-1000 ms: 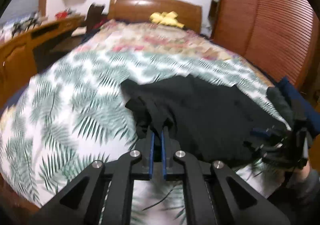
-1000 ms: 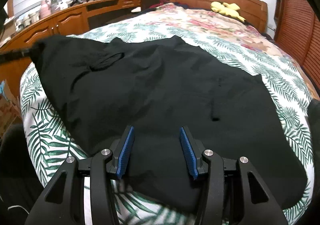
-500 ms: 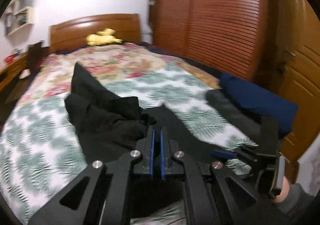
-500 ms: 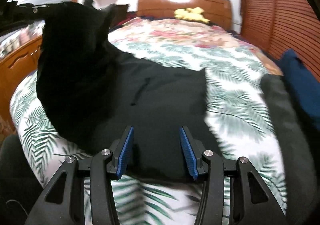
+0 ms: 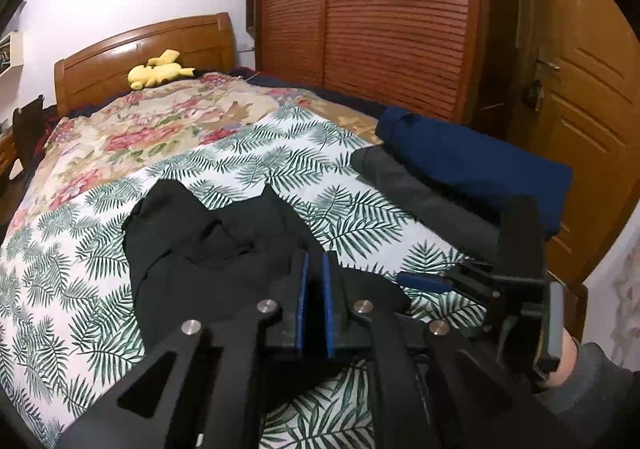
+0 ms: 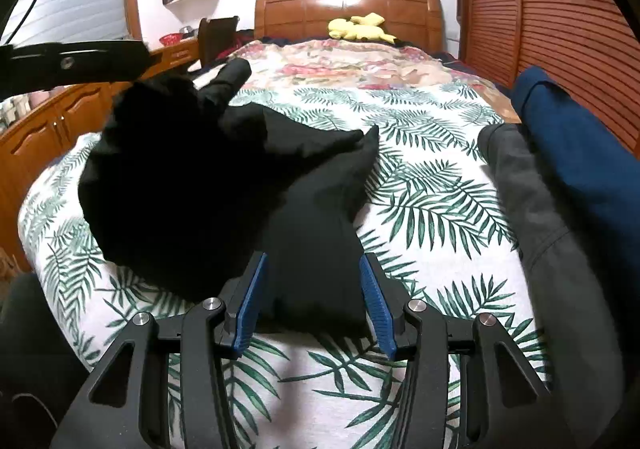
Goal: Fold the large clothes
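A large black garment (image 5: 208, 249) lies bunched on the palm-print bedspread (image 5: 80, 289). My left gripper (image 5: 314, 265) is shut on a fold of it and holds that part raised; in the right wrist view the lifted cloth (image 6: 172, 169) hangs from the left gripper's arm (image 6: 72, 63) at the upper left. My right gripper (image 6: 312, 281) is open, its blue pads on either side of the garment's near corner (image 6: 316, 281), which lies flat on the bed. The right gripper also shows in the left wrist view (image 5: 480, 281), low at the right.
A folded grey garment (image 6: 540, 229) and a folded navy one (image 6: 580, 153) lie along the bed's right edge. A yellow plush toy (image 6: 356, 29) sits at the wooden headboard. Louvred wardrobe doors (image 5: 380, 29) stand right of the bed, a wooden dresser (image 6: 48, 121) left.
My left gripper has carried the garment's side up and across to the right, folding it over itself. The right gripper has stayed open near the front edge, shifting right toward the folded clothes.
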